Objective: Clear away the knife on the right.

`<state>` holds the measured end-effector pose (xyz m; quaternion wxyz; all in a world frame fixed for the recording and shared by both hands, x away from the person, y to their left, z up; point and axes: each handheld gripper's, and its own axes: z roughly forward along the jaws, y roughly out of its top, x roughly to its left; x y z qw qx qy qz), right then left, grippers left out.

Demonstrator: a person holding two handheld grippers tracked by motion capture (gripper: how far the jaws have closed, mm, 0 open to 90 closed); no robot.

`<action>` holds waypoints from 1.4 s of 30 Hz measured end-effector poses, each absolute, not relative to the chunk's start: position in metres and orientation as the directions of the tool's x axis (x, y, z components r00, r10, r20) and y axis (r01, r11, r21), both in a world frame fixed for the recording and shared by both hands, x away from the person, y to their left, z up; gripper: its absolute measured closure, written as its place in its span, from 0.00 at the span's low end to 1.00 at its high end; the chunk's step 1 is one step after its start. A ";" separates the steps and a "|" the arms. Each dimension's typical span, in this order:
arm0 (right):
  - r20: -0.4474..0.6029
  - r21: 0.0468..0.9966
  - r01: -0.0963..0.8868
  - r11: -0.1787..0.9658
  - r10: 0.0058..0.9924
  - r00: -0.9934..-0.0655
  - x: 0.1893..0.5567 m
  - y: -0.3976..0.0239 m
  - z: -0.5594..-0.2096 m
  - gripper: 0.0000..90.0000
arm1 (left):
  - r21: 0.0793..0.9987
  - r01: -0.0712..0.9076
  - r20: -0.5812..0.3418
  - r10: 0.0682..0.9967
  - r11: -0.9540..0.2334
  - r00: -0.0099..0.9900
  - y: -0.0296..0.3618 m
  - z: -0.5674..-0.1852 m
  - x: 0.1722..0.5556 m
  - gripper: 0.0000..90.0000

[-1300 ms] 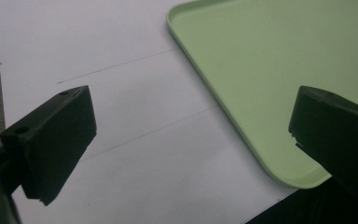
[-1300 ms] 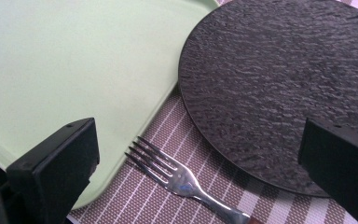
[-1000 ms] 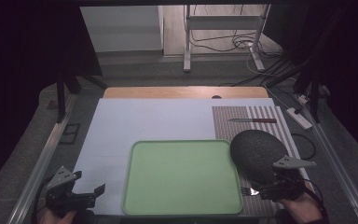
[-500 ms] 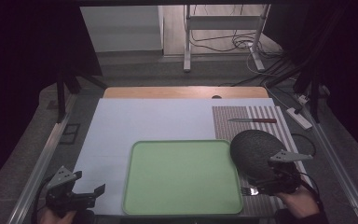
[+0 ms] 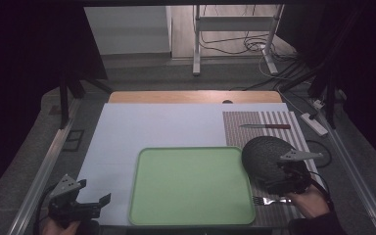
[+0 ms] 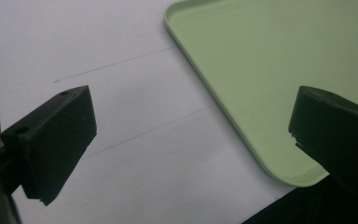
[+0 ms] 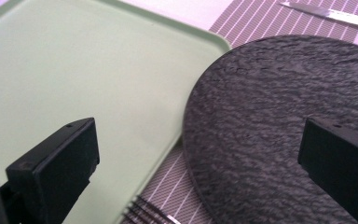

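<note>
We hover the right claw (image 5: pixel 280 182), jaws wide, over the dark plate (image 5: pixel 267 156); left claw (image 5: pixel 85 205) waits open by the green tray (image 5: pixel 191 215); gripping the plate's rim likely comes next.

No words, labels, brand marks or numbers can be read on the green tray (image 5: pixel 191 186) or on anything beside it, in any of the three views.

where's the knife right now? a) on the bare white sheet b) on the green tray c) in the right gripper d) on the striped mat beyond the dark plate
d: the knife lies on the striped mat, past the dark plate, apart from the green tray.
</note>
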<state>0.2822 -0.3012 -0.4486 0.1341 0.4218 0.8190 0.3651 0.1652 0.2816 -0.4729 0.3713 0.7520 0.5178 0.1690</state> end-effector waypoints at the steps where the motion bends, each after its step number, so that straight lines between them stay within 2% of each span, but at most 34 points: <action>1: 0.084 0.711 0.592 0.380 0.790 -0.607 0.284 -0.301 -0.449 0.00 | 0.733 0.653 -0.130 0.904 -0.188 0.407 0.282 -0.473 0.165 0.02; 21: 0.032 0.701 0.594 0.394 0.815 -0.578 0.329 -0.299 -0.456 0.00 | 0.725 0.661 -0.132 0.904 -0.191 0.406 0.281 -0.473 0.166 0.02; 42: 0.013 0.664 0.647 0.374 0.860 -0.511 0.387 -0.303 -0.465 0.00 | 0.724 0.663 -0.137 0.904 -0.188 0.406 0.282 -0.473 0.167 0.02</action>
